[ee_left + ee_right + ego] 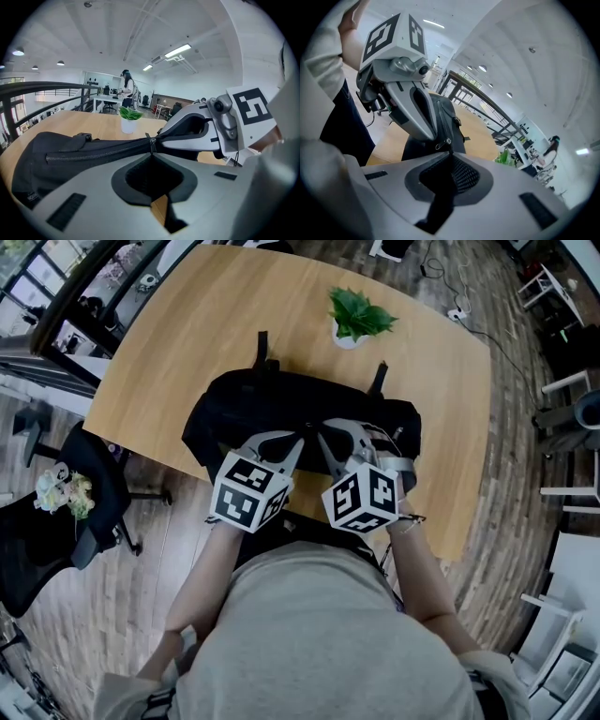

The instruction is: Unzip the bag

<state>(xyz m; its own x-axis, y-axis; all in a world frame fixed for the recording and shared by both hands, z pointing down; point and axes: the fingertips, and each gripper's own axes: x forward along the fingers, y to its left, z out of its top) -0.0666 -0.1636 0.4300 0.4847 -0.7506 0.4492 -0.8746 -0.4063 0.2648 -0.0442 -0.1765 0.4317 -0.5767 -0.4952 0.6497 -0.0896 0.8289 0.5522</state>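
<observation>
Nearest: person's grey cloth shirt [319, 634]. L gripper [302, 441], smooth grey plastic w/ dark ribbed pads, has jaws pressed together, tips nipping the raised zip ridge of the soft black fabric bag [244, 413]. R gripper [325, 439], same build w/ mesh-textured pads, is pinched on that zip line too, a dark strip caught between its jaws. A small metal zip slider [442, 142] sits right at both sets of tips, which nearly touch, mid-top of bag. Bag lies lengthwise at near edge of the pale matte wood table [178, 334], straps [262, 348] toward far side. Beyond it, a leafy green plant in white round pot [356, 317].
</observation>
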